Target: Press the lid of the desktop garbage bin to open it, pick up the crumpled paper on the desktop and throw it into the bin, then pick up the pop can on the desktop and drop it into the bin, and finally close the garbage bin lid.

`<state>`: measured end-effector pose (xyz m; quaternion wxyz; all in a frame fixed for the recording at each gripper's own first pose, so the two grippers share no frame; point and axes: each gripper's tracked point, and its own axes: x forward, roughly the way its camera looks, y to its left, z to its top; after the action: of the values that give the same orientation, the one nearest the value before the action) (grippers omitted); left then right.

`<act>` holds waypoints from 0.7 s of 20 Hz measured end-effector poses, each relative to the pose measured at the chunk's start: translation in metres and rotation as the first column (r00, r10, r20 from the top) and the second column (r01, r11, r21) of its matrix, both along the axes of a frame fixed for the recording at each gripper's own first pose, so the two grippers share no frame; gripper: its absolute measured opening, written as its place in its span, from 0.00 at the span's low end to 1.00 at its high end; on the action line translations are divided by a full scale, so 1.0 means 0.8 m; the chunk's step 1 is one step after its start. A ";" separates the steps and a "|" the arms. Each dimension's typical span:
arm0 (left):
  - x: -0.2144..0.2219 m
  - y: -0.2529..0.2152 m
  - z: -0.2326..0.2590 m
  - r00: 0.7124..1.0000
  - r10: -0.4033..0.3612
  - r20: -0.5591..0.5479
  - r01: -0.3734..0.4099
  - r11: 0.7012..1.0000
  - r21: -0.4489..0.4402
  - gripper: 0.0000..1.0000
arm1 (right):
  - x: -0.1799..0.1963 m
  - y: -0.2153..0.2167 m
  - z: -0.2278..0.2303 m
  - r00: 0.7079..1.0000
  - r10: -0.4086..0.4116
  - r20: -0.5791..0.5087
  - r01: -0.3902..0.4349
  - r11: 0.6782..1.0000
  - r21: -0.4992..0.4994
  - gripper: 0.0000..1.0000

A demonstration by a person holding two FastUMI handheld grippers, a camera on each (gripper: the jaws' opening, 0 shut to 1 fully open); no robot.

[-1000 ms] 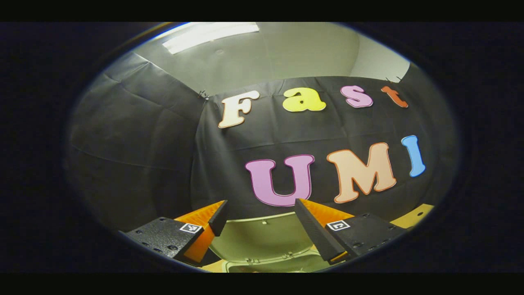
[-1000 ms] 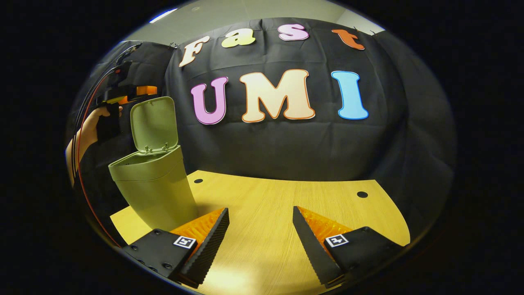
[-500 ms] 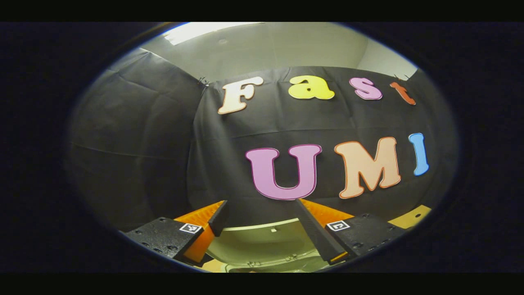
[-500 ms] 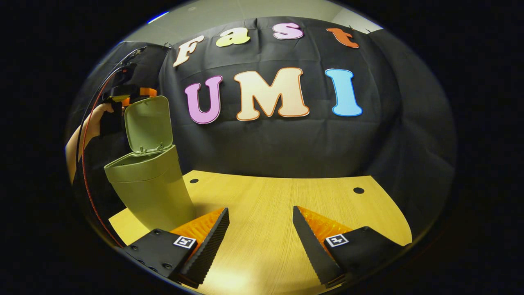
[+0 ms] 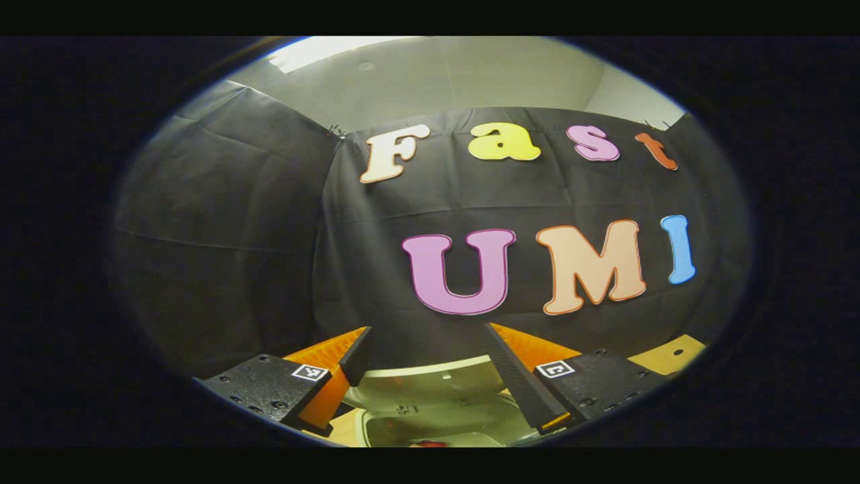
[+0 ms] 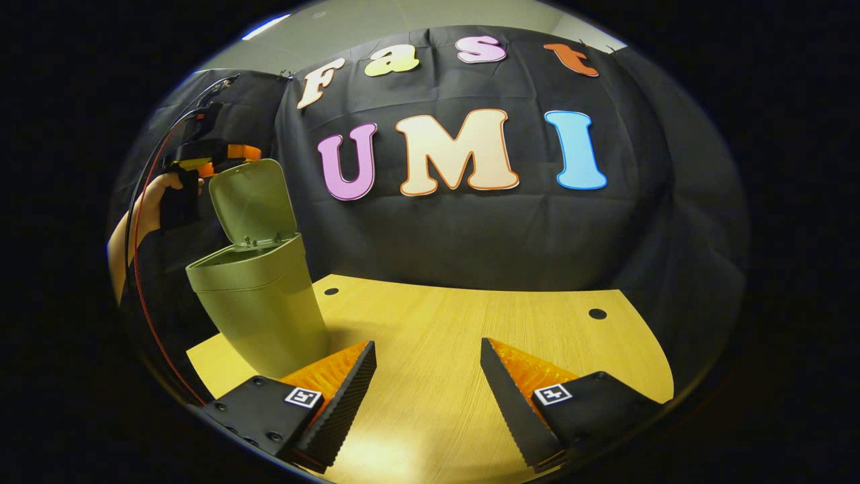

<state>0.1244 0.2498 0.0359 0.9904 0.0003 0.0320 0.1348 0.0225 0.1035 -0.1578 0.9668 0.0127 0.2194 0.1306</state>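
Note:
The green bin (image 6: 259, 309) stands on the wooden table (image 6: 457, 323) at the left in the right gripper view. Its lid (image 6: 252, 202) is raised and leans forward over the opening. A hand (image 6: 151, 205) holds my left gripper (image 6: 225, 151) at the lid's top edge; whether it touches I cannot tell. In the left gripper view my left gripper (image 5: 428, 329) is open, with the lid (image 5: 437, 380) low between its fingers and the bin's opening (image 5: 443, 423) beneath. A bit of red (image 5: 430, 444) shows inside. My right gripper (image 6: 427, 344) hangs open over the table, holding nothing.
The table has two small round holes (image 6: 331, 291) (image 6: 596, 313) near its back edge. The black cloth wall rises close behind the bin and the table. A red cable (image 6: 138, 269) hangs from the left gripper beside the bin.
The lid has tipped forward from near upright, and the left gripper has come to its top edge. In the left gripper view the lid sits lower and the bin's opening has appeared.

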 end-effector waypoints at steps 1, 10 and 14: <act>-0.006 -0.004 -0.003 1.000 0.003 -0.008 -0.003 1.000 -0.008 0.99 | 0.000 -0.001 0.000 1.000 0.010 -0.002 -0.010 1.000 0.002 0.99; -0.046 -0.042 -0.056 0.996 0.006 -0.094 -0.011 0.998 -0.059 0.96 | -0.010 -0.012 -0.002 0.997 0.076 -0.014 -0.076 0.997 -0.012 0.98; -0.060 -0.052 -0.089 0.990 0.005 -0.140 -0.015 0.997 -0.069 0.96 | -0.011 -0.017 -0.005 0.997 0.081 -0.020 -0.081 0.997 -0.011 0.98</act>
<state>0.0762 0.2080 -0.0350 0.9844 -0.0253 0.1060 0.1382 0.0135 0.0898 -0.1618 0.9585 -0.0008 0.2301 0.1682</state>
